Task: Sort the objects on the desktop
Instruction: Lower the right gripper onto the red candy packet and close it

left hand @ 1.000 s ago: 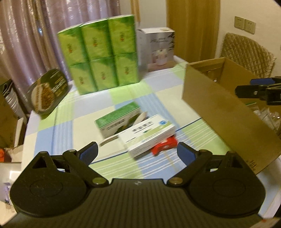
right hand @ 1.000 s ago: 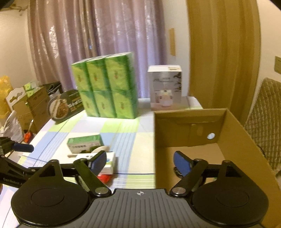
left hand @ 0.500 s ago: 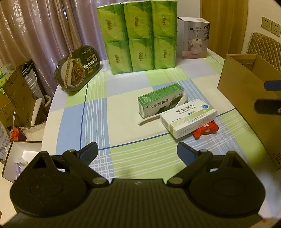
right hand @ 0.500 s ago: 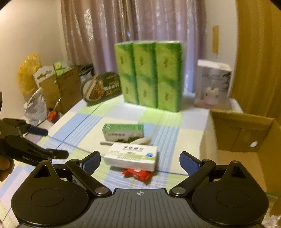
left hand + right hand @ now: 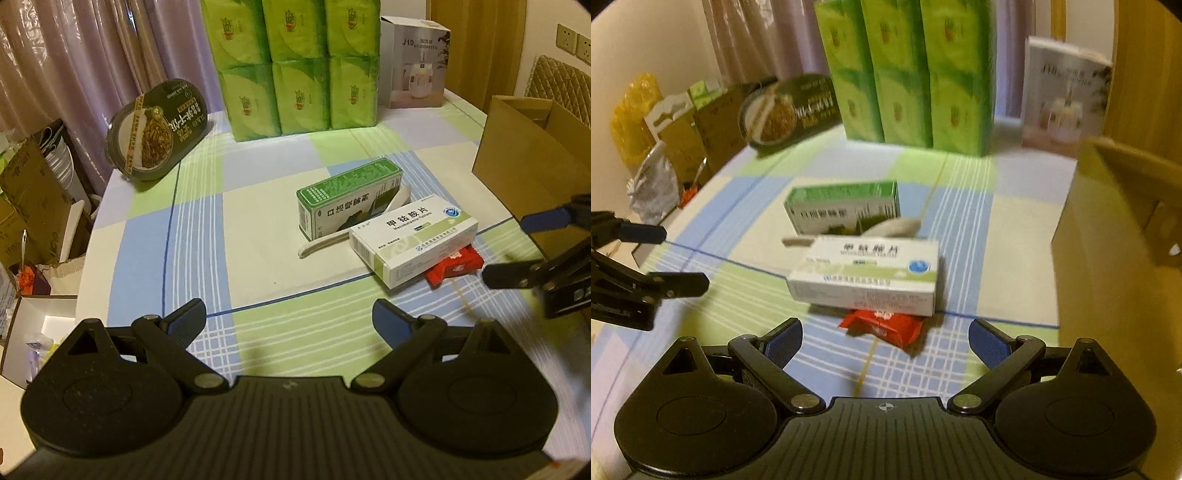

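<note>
Red packet (image 5: 881, 326) lies just ahead of right tool (image 5: 884, 341), half under white box (image 5: 866, 275); long axis crosswise; both tools spread, nothing held; left tool (image 5: 288, 323) farther.

The white medicine box (image 5: 413, 243) looks like smooth paper card. The red packet (image 5: 882, 326) is shiny plastic wrap. The big brown cardboard box (image 5: 524, 162) looks dull and plain.

left claw (image 5: 289, 321) agape, white box (image 5: 413, 242) atop red packet (image 5: 455, 266)
</note>
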